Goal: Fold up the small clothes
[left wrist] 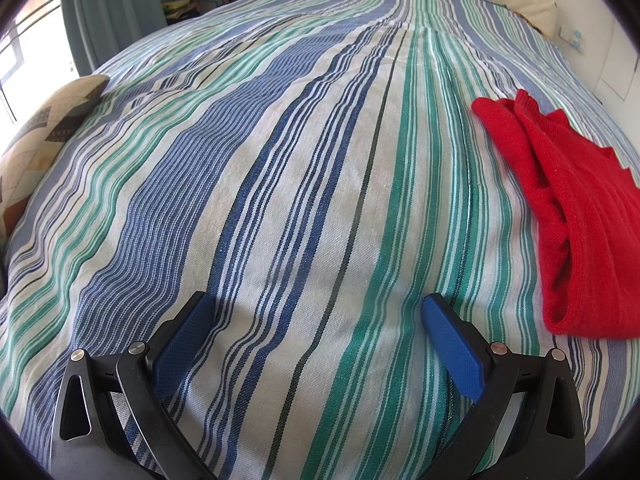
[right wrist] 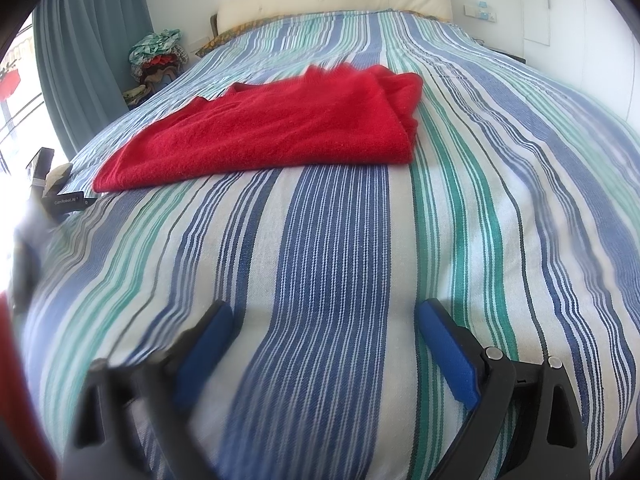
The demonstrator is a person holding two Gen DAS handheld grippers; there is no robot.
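A red knit garment (right wrist: 272, 128) lies folded on the striped bedspread (right wrist: 340, 264). In the left wrist view it (left wrist: 576, 216) lies at the right edge. My left gripper (left wrist: 318, 308) is open and empty, low over the bedspread, to the left of the garment. My right gripper (right wrist: 324, 316) is open and empty, in front of the garment with a stretch of bedspread between them. Its left finger (right wrist: 204, 356) is blurred. The left gripper's body (right wrist: 60, 200) shows at the left edge of the right wrist view.
A cream headboard (right wrist: 336, 0) stands at the far end of the bed. A pile of clothes (right wrist: 160, 60) sits by the blue curtain (right wrist: 88, 40) at the back left. A patterned pillow (left wrist: 44, 136) lies at the bed's left edge.
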